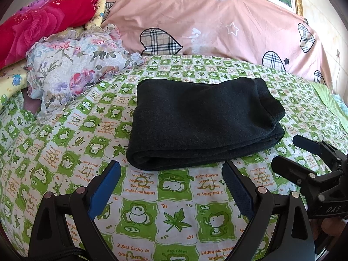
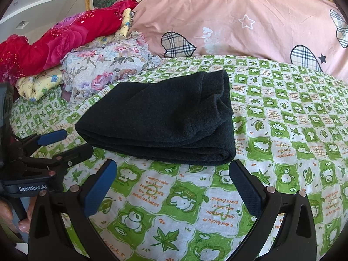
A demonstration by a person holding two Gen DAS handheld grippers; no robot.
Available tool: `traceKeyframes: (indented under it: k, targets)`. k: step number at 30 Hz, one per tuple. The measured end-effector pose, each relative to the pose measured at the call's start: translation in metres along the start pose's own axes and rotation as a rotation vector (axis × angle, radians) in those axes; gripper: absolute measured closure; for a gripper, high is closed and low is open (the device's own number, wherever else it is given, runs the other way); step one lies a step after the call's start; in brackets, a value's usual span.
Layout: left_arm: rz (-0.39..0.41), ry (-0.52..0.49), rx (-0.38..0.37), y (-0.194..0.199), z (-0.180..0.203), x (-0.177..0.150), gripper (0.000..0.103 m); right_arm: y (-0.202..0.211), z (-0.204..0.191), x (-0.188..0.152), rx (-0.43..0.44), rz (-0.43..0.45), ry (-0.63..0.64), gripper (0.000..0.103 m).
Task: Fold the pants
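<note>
Folded black pants point(image 1: 202, 121) lie on the green frog-print bedsheet point(image 1: 174, 206), just beyond both grippers; left gripper point(image 1: 171, 189) and right gripper point(image 2: 173, 188) hover with fingers spread, holding nothing

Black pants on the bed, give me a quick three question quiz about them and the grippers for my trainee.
1. True or false: the left gripper is clamped on the black pants.
2. Multiple choice: the pants lie on A) the pink quilt with plaid hearts, B) the green frog-print sheet, C) the floral pillow.
3. Fill in: judged by their layered edges, the pants are already ____.

Key: 1. False; both the left and the right gripper are open, short of the pants. 2. B. 3. folded.
</note>
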State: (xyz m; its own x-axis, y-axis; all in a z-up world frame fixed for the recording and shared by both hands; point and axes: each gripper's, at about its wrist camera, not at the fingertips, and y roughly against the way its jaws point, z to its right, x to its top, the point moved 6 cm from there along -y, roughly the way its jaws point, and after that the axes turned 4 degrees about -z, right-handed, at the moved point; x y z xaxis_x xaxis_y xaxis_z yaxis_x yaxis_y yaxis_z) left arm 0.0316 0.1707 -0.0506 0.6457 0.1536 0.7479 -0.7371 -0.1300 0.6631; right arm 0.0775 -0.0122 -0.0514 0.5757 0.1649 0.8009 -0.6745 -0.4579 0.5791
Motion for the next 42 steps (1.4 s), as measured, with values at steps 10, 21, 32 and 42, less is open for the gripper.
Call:
traceKeyframes:
  k: [10, 21, 32, 42]
  targets:
    - [-0.012, 0.005, 0.005, -0.002, -0.007, 0.008, 0.008, 0.001, 0.0, 0.014, 0.009, 0.005, 0.0, 0.0]
    - [-0.01, 0.027, 0.01, 0.002, -0.014, 0.029, 0.009, 0.004, 0.012, 0.031, 0.002, 0.01, -0.02, 0.0]
    - [-0.029, 0.019, 0.044, -0.002, -0.012, 0.036, 0.009, -0.004, 0.015, 0.033, 0.007, -0.029, -0.024, 0.0]
    - [-0.036, -0.001, 0.058, -0.002, -0.007, 0.038, 0.01, -0.004, 0.017, 0.034, 0.016, -0.037, -0.033, 0.0]
